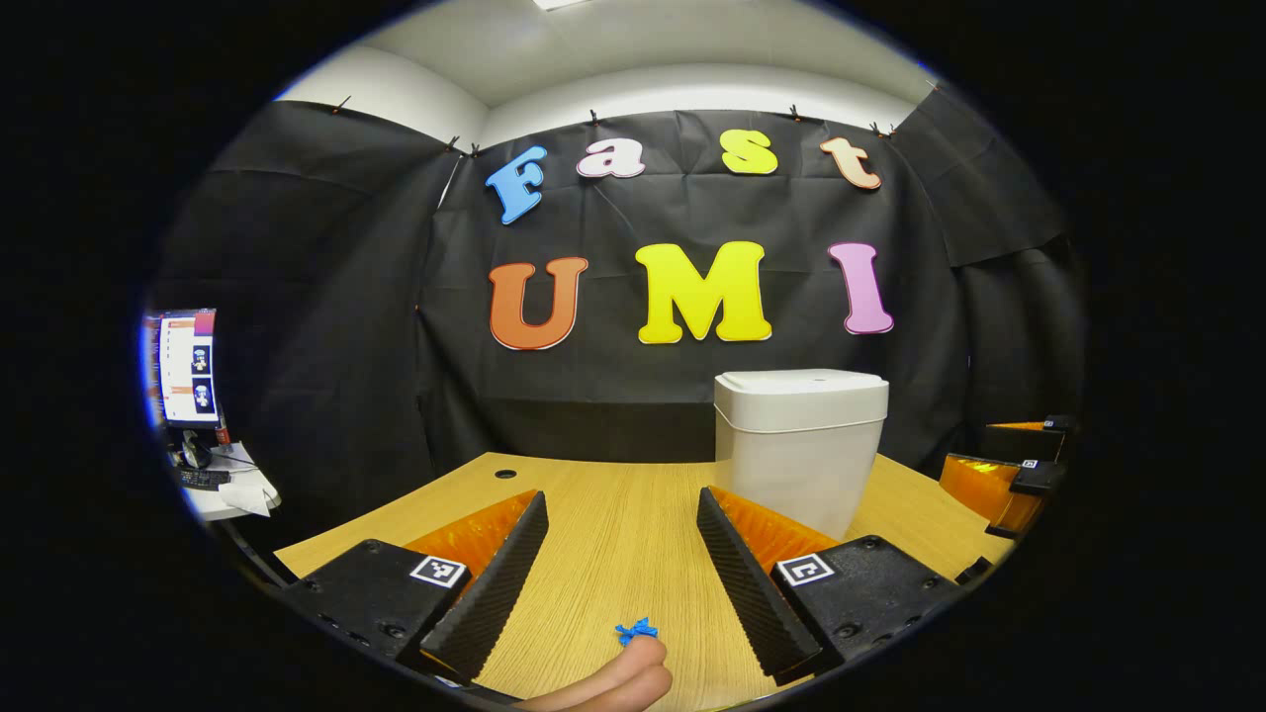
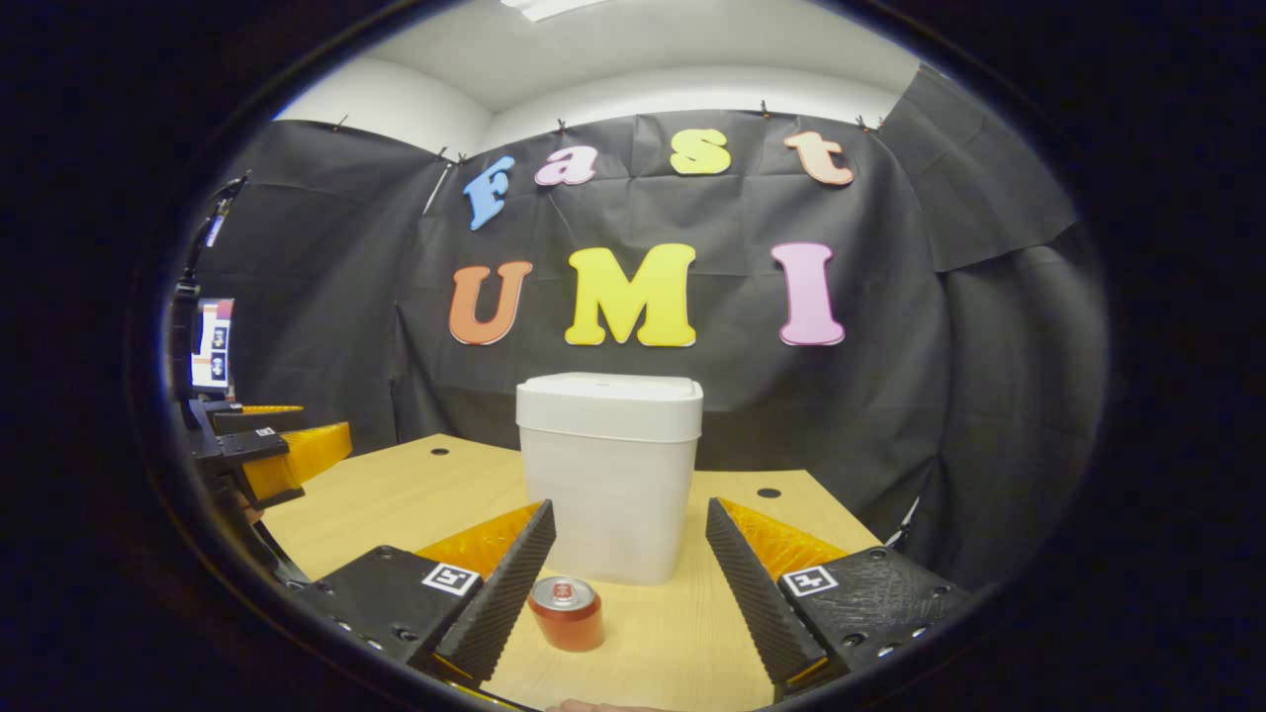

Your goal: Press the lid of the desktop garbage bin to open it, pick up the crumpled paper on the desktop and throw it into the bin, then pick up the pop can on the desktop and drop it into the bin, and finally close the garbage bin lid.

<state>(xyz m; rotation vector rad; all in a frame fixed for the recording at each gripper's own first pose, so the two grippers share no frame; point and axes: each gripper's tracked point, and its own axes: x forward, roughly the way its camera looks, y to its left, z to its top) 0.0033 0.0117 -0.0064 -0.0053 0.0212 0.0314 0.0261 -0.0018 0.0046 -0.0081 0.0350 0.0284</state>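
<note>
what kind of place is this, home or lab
Most likely a lab recording booth, not a home: black cloth wall, a bare wooden desk with a staged white bin, and a computer monitor alongside.

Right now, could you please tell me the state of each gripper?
Left gripper: open, holding nothing, fingers spread above the bare desktop.
Right gripper: open, holding nothing; the pop can stands between its fingers, ungripped.

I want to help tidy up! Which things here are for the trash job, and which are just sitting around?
For the job: the white bin with its lid shut, the red pop can in front of it, and both open grippers, left and right.

Just around: the monitor and the side desk's clutter, plus the wooden table.
</note>
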